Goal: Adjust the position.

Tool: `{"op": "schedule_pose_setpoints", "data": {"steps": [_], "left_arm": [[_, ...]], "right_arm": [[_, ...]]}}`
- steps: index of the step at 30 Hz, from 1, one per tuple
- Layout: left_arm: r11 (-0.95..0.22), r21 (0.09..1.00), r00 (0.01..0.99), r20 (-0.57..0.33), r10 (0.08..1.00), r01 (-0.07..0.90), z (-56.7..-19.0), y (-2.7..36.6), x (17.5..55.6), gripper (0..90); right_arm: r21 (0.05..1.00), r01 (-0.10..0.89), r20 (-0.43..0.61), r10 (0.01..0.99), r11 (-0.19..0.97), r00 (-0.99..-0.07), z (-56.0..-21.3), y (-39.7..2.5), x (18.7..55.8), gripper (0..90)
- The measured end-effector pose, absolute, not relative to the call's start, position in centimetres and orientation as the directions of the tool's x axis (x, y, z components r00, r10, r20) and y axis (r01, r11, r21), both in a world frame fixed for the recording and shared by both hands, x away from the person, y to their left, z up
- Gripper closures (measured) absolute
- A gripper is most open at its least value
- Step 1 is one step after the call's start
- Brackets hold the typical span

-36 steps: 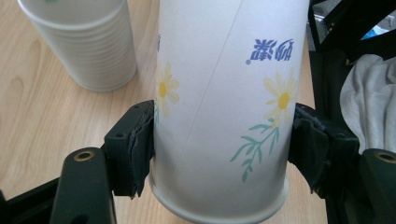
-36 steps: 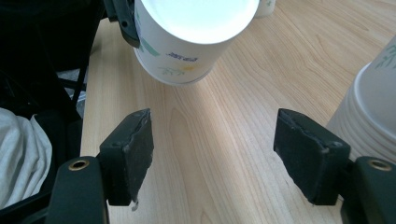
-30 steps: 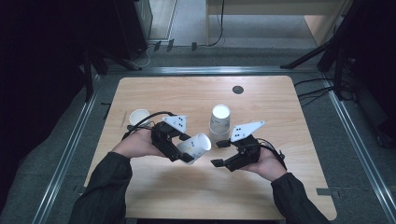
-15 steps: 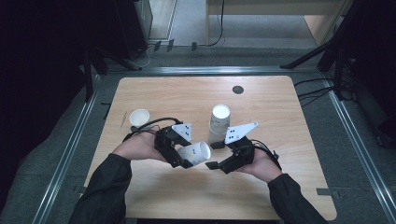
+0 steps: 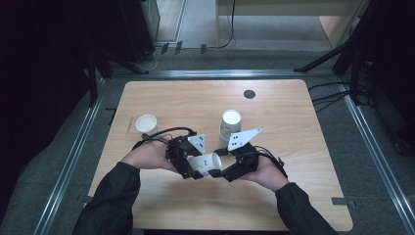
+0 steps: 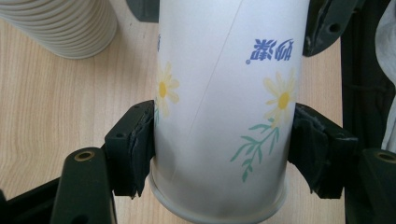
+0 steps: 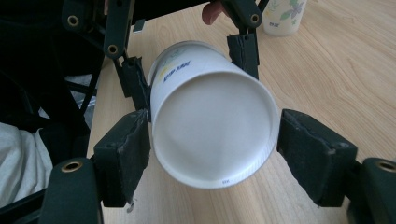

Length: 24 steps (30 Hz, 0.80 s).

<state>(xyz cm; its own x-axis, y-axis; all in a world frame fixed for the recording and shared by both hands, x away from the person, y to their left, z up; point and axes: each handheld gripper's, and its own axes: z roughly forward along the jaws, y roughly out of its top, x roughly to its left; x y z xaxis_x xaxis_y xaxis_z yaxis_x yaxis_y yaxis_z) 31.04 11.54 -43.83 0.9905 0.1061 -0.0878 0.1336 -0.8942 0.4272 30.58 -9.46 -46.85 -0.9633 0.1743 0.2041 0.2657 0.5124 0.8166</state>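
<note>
"Where is the paper cup (image 5: 205,163)?"

"In the left tool (image 6: 219,154). Its jaws squeeze the cup near the rim, on both sides. The cup lies sideways above the bench (image 5: 195,100)."

"And the right tool (image 7: 212,154)?"

"Its jaws stand apart around the cup's bottom, one side touching. I think the hand-over is only half done."

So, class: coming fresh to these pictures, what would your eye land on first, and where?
A paper cup printed with daisies lies sideways near the table's front middle, clamped by the left gripper. The right gripper faces its base, fingers apart around it. Behind stand a cup stack and a lone cup to the left.
</note>
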Motion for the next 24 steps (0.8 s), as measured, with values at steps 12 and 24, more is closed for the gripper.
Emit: {"op": "schedule_pose_setpoints", "data": {"steps": [12,24], "left_arm": [[-0.899,0.418,0.991,-0.079,0.104,0.127,-44.10,11.07,30.82,28.7],[-0.889,0.442,0.992,-0.080,0.096,0.122,-44.04,11.42,31.02,22.5]], "right_arm": [[0.817,0.252,0.203,0.149,0.518,-0.968,-46.95,-8.86,30.45,33.6],[0.819,0.247,0.199,0.147,0.518,-0.969,-46.40,-9.13,30.40,35.0]]}}
